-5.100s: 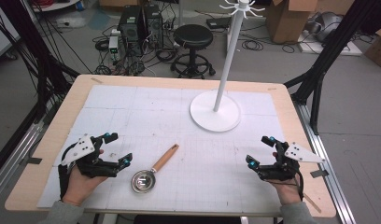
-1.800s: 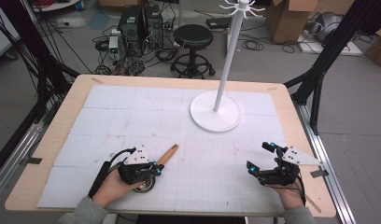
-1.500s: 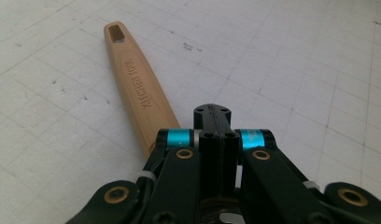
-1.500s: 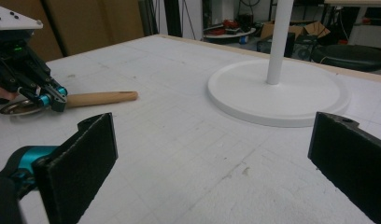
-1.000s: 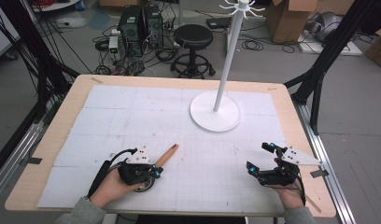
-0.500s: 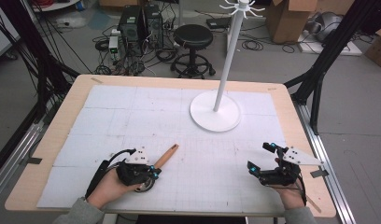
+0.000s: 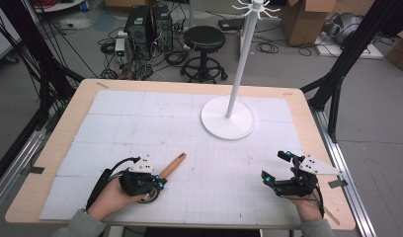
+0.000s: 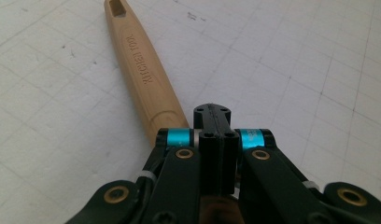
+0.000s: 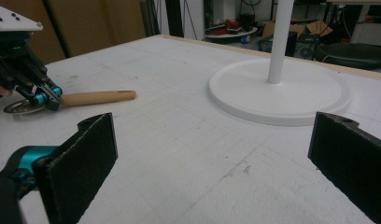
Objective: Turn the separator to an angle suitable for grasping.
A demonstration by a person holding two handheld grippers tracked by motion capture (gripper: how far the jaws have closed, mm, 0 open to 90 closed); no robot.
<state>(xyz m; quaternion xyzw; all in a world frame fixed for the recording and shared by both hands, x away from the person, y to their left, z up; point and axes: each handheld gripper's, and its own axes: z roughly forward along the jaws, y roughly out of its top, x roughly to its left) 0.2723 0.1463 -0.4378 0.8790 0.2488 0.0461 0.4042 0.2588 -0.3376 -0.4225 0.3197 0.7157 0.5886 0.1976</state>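
Near left on the table (image 7: 66,128), the left gripper (image 8: 212,112) clamps its jaws on the strainer (image 7: 151,196) where its wooden handle (image 8: 139,74) begins, the right gripper (image 7: 273,168) gapes wide, and the white stand (image 7: 228,118) rises farther off.

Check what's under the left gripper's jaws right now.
The left gripper sits over the neck of a wooden-handled strainer, jaws closed together. The metal bowl peeks out beside it; the actual clamping point is covered.

Bright, even overhead light; soft, slightly blurry frames
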